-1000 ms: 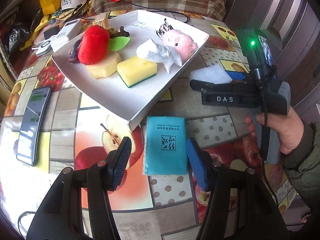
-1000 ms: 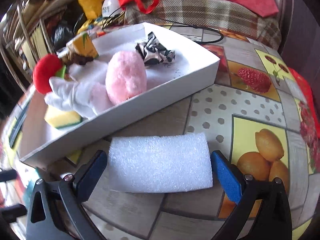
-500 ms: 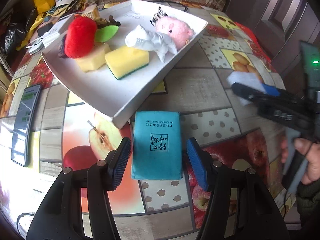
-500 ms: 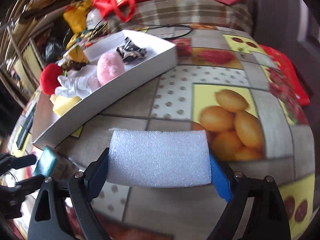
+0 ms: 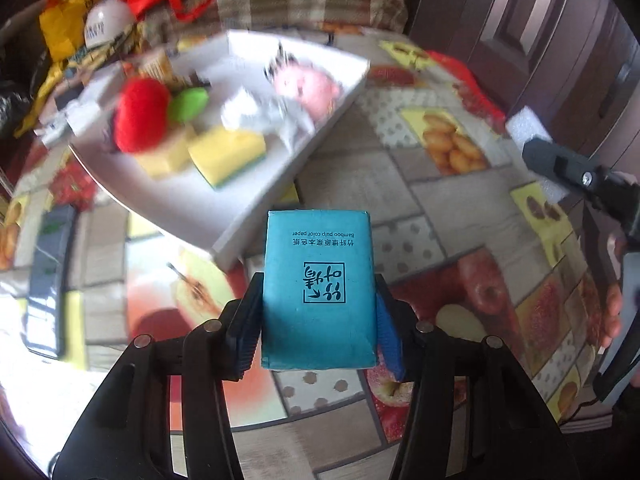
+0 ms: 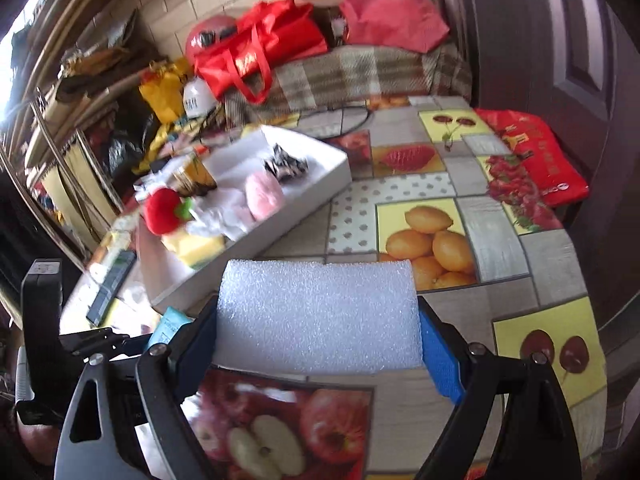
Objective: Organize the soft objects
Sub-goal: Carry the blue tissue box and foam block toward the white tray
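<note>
A teal tissue pack [image 5: 316, 248] sits between the pads of my left gripper [image 5: 318, 314]; the jaws are closing and both pads touch its sides, with the pack raised off the fruit-print table. My right gripper [image 6: 318, 340] is shut on a white foam block [image 6: 320, 304], held above the table. The left wrist view shows that foam block [image 5: 528, 128] at the far right. The white tray [image 5: 320, 136] behind holds a red plush apple [image 5: 140, 120], a yellow sponge [image 5: 228, 156], a white cloth [image 5: 264, 114] and a pink plush [image 5: 308, 88].
A phone [image 5: 46, 280] lies left of the tray. Red bags [image 6: 260, 52], a white helmet [image 6: 196, 96] and clutter crowd the far side. A red packet [image 6: 536, 152] lies at the table's right edge. A person's hand [image 5: 612, 312] holds the right gripper.
My left gripper's jaws closed in on the teal pack and it rose off the table. My right gripper shut on the foam block and carried it up and away from the tray.
</note>
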Motion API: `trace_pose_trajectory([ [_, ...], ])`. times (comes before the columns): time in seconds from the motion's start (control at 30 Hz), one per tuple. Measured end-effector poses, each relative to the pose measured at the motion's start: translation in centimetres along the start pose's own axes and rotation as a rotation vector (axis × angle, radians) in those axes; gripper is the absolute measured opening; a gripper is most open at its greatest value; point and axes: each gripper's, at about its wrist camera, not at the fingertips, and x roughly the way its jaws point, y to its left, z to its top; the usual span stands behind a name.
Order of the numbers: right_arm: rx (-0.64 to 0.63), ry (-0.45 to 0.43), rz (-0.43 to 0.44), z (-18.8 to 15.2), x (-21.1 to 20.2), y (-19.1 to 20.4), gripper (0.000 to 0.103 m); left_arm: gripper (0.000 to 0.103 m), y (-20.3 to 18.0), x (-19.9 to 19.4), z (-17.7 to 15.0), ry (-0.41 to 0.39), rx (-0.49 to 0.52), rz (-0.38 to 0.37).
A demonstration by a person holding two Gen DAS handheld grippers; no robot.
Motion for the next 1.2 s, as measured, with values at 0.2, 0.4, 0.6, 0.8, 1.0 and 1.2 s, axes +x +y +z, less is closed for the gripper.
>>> trace_pose_trajectory([
  [0.2, 0.112, -0.114, 0.006, 1.1, -3.8, 1.2, 0.09, 0.05, 3.0, -7.2, 2.5, -0.173, -0.023, 0.038],
  [0.4, 0.144, -0.201, -0.013, 1.6, -6.4, 4.0, 0.09, 0.051, 6.0, -9.2, 2.5, -0.208, -0.06, 0.004],
  [0.6, 0.126, -0.209, -0.048, 1.2, -7.2, 6.5, 0.09, 0.051, 7.4, -10.1, 1.8, -0.222, -0.043, -0.038],
  [0.8, 0.123, -0.228, -0.068, 1.0, -7.6, 8.5, 0.09, 0.051, 8.4, -11.2, 2.1, -0.252, -0.022, -0.061],
  [1.0, 0.114, -0.239, -0.085, 1.1, -8.1, 9.8, 0.09, 0.051, 9.1, -11.9, 2.5, -0.275, -0.008, -0.08],
  [1.2, 0.089, -0.248, -0.094, 1.6, -8.3, 10.6, 0.09, 0.051, 9.5, -12.2, 3.0, -0.291, -0.016, -0.083],
])
